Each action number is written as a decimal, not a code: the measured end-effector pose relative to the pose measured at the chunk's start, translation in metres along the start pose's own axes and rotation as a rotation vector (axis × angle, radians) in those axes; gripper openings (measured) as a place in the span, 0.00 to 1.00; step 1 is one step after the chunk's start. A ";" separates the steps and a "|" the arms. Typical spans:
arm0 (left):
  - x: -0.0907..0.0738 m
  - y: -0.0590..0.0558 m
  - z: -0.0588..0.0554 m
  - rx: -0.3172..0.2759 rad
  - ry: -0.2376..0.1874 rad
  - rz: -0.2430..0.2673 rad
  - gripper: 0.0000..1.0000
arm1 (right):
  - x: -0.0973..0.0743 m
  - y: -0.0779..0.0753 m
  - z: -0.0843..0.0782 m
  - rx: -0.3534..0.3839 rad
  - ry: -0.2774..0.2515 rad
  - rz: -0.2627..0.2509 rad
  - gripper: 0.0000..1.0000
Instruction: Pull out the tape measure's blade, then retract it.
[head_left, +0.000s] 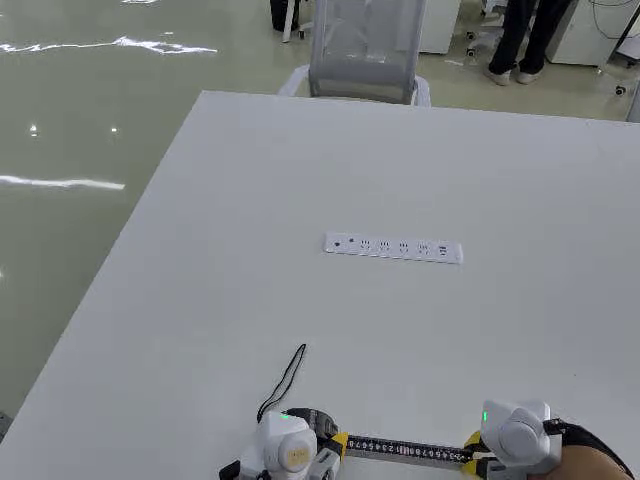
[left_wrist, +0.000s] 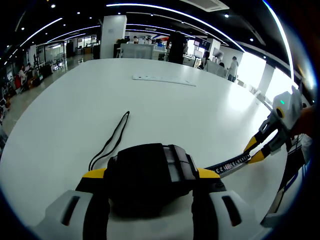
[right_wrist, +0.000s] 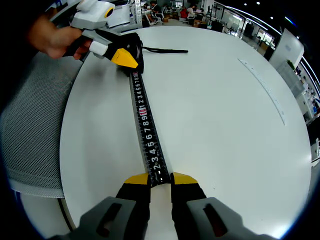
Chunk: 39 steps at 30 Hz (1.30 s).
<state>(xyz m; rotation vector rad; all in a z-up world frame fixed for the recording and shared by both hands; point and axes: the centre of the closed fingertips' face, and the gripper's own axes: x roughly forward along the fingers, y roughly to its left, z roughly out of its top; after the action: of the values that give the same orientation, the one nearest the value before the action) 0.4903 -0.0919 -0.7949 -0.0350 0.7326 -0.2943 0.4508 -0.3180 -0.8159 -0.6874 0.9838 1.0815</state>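
Two claws work at the white desk's near edge: left claw closed round the black tape-measure case, right claw pinching the tip of the numbered steel blade. The blade is probably thin and springy, so grip its tip firmly and feed it back slowly.

Head view high over the white table, facing forward and down, left gripper view close behind the tape measure case, right gripper view looking back along the shared blade.
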 end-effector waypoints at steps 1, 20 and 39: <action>0.000 0.000 0.000 0.000 0.000 0.000 0.64 | 0.000 0.000 0.000 -0.001 0.000 0.000 0.14; 0.000 0.001 0.000 -0.004 0.000 0.001 0.65 | 0.006 0.000 0.010 -0.001 -0.007 0.006 0.14; 0.000 0.001 -0.001 -0.001 -0.001 -0.002 0.65 | 0.010 0.003 0.021 -0.008 -0.006 0.009 0.14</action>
<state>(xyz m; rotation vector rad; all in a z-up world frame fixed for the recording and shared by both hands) 0.4897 -0.0912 -0.7955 -0.0371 0.7317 -0.2957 0.4557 -0.2955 -0.8162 -0.6867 0.9792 1.0957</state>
